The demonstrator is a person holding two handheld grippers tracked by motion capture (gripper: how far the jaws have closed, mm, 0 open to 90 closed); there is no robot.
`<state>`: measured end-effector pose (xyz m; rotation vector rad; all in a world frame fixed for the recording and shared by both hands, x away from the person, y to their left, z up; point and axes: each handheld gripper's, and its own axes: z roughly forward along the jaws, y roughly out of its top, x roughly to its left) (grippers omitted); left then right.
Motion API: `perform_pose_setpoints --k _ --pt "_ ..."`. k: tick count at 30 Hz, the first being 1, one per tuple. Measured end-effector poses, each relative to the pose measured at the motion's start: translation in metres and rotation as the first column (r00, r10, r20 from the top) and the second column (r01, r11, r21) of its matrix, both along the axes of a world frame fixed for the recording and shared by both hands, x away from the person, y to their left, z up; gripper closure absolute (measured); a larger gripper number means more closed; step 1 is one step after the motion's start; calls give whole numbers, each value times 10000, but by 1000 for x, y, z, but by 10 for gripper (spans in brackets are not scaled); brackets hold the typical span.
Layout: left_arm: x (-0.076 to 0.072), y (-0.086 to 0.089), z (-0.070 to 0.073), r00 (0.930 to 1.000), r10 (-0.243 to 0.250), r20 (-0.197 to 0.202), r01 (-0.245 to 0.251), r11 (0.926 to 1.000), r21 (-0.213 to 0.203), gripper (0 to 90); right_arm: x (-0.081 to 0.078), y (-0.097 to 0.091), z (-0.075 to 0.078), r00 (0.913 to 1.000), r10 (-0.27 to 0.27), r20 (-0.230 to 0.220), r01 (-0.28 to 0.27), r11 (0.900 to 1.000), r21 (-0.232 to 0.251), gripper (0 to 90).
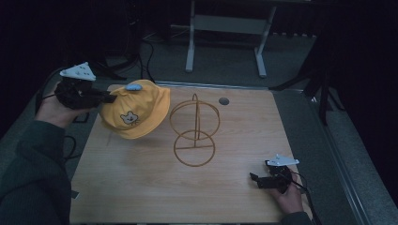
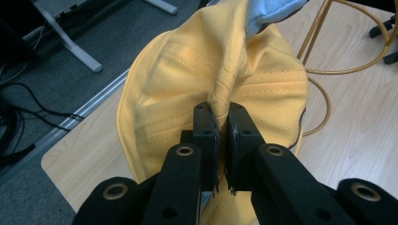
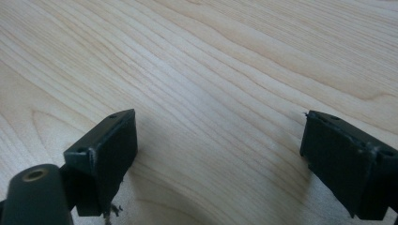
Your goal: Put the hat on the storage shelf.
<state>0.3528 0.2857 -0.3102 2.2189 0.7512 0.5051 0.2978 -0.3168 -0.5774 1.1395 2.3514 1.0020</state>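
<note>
At the left rear of the wooden tabletop point(image 1: 141, 187), the left hand-held gripper point(image 1: 109, 97) is clamped on a fold of a yellow bucket hat point(image 1: 136, 112), its jaws drawn nearly together with the pinched cloth between them, as the left gripper view shows close up point(image 2: 220, 126). The hat hangs from that grip at the tabletop's left rear corner, tilted, with a small bear face patch point(image 1: 129, 118) facing the camera and a light blue tab point(image 1: 133, 86) at its top edge; whether its lower edge touches the wood cannot be told from the high view. Just to the right of the hat stands a gold wire hat stand point(image 1: 195, 131), made of an upright ring on a post above a flat ring base that rests on the tabletop; the hat's brim is close to the upright ring, but contact cannot be judged. A small dark round hole point(image 1: 224, 101) sits in the tabletop behind the stand. Near the front right corner, the right hand-held gripper point(image 1: 256, 178) lies low over the wood in the person's right hand point(image 1: 288, 194), its jaws spread wide with bare wood grain between them point(image 3: 218, 154). The person's left hand point(image 1: 56, 108) holds the other tool beyond the tabletop's left edge, a dark green sleeve point(image 1: 33, 173) below it. Behind the tabletop, the grey legs of a metal frame point(image 1: 225, 42) stand on the floor.
</note>
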Motion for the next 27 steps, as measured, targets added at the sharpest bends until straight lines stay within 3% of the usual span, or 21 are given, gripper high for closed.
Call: perform_pose_setpoints --k 27 --pt "-2 -9 23 9988 -449 168 448 9990 57 842 0 0 0 10000 1 1 -1 10000 1 112"
